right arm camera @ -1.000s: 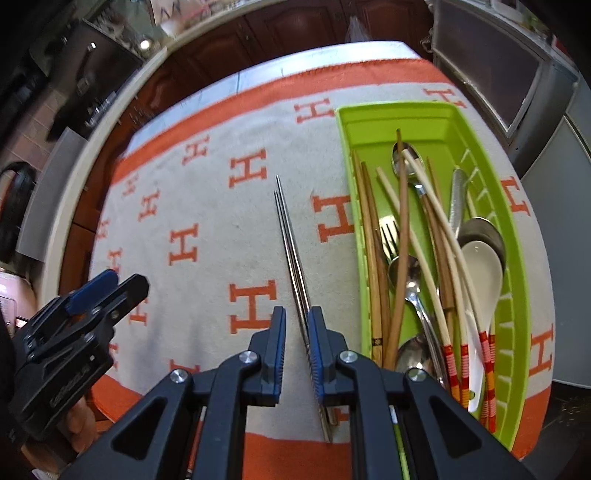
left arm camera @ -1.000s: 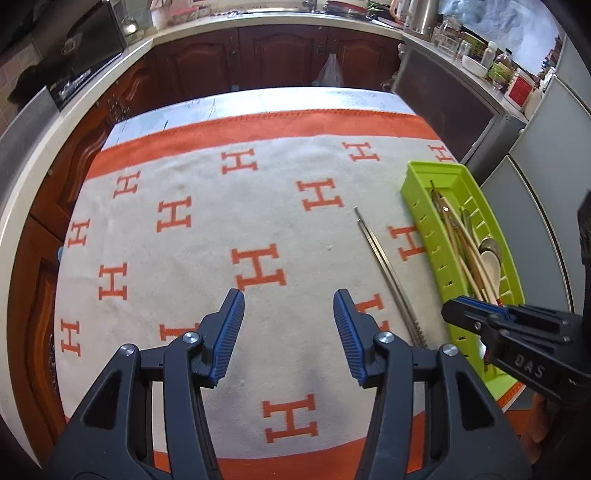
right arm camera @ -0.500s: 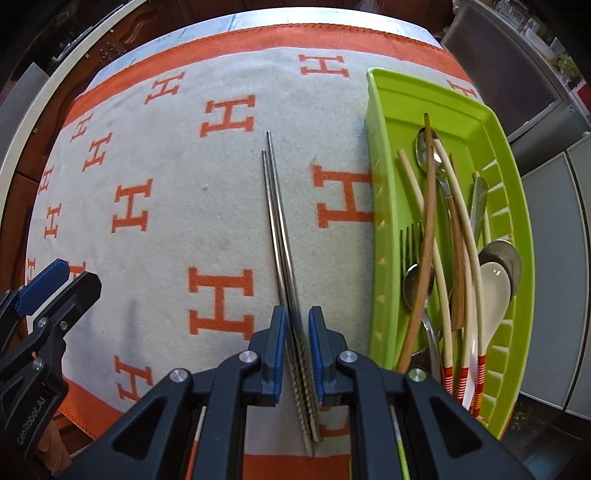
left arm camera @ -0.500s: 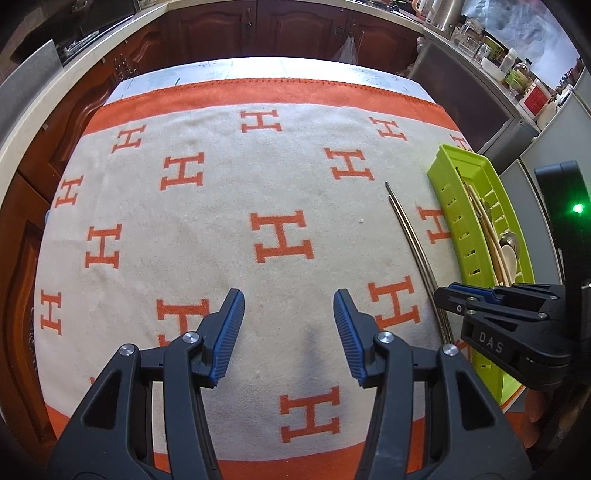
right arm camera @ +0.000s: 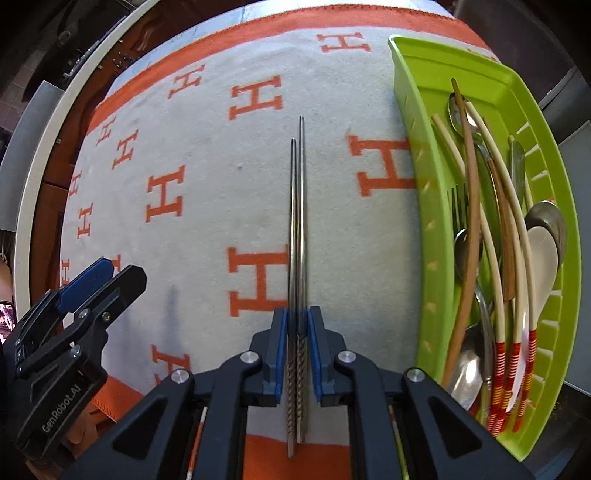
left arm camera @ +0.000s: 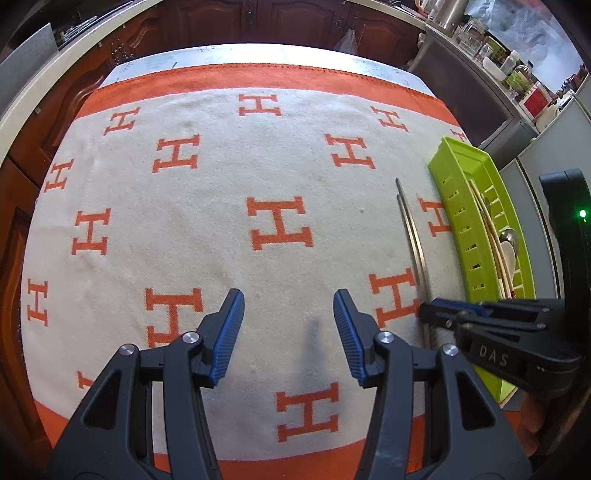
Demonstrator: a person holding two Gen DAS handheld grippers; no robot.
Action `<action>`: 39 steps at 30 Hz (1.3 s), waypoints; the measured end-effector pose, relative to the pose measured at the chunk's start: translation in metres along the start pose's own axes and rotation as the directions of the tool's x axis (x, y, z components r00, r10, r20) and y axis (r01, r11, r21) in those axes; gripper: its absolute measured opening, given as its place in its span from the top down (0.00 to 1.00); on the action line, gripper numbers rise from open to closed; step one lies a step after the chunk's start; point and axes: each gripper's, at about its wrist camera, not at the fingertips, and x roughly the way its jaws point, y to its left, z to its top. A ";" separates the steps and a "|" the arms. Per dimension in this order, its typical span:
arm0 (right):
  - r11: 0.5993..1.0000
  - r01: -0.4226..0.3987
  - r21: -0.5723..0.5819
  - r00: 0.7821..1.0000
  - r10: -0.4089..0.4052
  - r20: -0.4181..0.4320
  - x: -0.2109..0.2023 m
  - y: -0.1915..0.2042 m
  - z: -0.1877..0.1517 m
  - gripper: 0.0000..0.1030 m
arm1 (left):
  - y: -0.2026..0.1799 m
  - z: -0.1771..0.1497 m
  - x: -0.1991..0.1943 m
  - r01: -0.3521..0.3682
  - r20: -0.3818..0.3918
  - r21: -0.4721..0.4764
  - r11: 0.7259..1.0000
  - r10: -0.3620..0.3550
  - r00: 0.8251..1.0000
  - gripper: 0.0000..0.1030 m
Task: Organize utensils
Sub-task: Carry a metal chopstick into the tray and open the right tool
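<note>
A pair of metal chopsticks lies side by side on the white cloth with orange H marks, just left of the green tray. My right gripper points steeply down and is shut on the chopsticks near their ridged ends, one blue pad against each side. In the left wrist view the same chopsticks run up from the right gripper. My left gripper hangs open over bare cloth to the left, with nothing between its fingers. It also shows in the right wrist view as the left gripper.
The green tray holds several wooden chopsticks, metal spoons, a fork and a white spoon. Dark wooden cabinets and a counter edge ring the table. The cloth's orange border runs along the near edge.
Both grippers have come down closer to the cloth. The right gripper's pads now sit around the chopsticks' ridged ends and have closed in slightly. The left jaws stayed equally wide.
</note>
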 end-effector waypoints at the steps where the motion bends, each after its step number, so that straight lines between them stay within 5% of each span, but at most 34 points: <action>1: 1.000 -0.020 0.006 1.000 0.020 0.004 0.000 0.001 -0.003 0.94 | 0.000 0.000 0.000 0.000 0.000 0.001 1.000 0.000 1.000 0.54; 10: 0.993 -0.110 0.040 0.990 0.106 0.089 -0.013 -0.011 -0.018 0.95 | -0.001 -0.002 0.001 0.003 -0.018 -0.001 1.000 -0.003 1.000 0.54; 17: 0.989 -0.140 0.052 0.970 0.126 0.206 -0.061 -0.033 -0.032 0.95 | -0.013 -0.006 0.003 0.039 -0.044 0.023 0.999 -0.038 0.998 0.54; 25: 0.996 -0.046 0.073 0.956 0.022 0.293 -0.101 -0.072 -0.034 0.94 | -0.043 -0.009 0.009 0.104 -0.087 0.051 0.993 -0.099 0.991 0.54; 31: 0.995 0.036 0.091 0.960 -0.060 0.275 -0.103 -0.102 -0.034 0.94 | -0.076 -0.017 0.020 0.118 -0.130 0.107 0.987 -0.104 0.986 0.54; 39: 0.989 -0.020 0.150 0.957 -0.024 0.290 -0.095 -0.117 -0.039 0.84 | -0.099 -0.022 0.034 0.082 -0.163 0.124 0.989 -0.061 0.985 0.54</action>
